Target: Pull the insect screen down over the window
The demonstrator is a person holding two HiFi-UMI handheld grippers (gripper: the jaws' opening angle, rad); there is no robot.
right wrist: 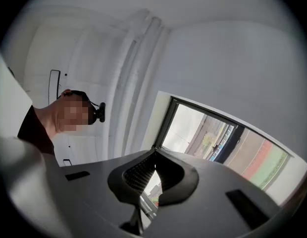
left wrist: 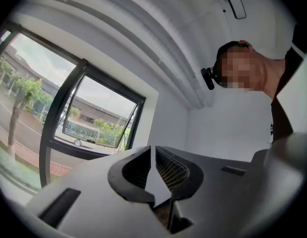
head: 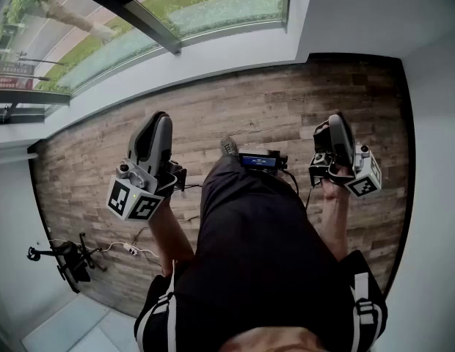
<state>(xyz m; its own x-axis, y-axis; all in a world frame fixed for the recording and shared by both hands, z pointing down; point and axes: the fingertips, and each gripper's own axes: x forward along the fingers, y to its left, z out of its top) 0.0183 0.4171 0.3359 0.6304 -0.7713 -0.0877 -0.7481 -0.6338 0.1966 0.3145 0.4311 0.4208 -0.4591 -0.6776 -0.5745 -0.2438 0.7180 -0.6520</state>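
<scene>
1. The window is lying at 11 o'clock from the person in the head view. It is running as a long band from 9 o'clock towards 1 o'clock, beyond the white sill and the wood-patterned floor.
2. The insect screen is not showing in any view. The glass is uncovered, and no pull bar can be made out. It is probably sitting rolled up at the top of the frame, above what the head view is taking in.
3. The left claw is pointing towards 12 o'clock and is lying nearer the sill than the other. In its own view the left claw is clenched to a thin slit with nothing between its jaws, and the window is standing at 10 o'clock from it.
4. The right claw is hanging well apart from the glass, over bare floor at 3 o'clock of the left one. In its own view the right claw is clenched with its tips meeting and empty, and the window is lying at 2 o'clock from it.
5. Neither claw is touching the window. I judge that the coming move is depending on a reach forward and upward to the frame's top edge, and the left claw is looking better placed to lead.
</scene>
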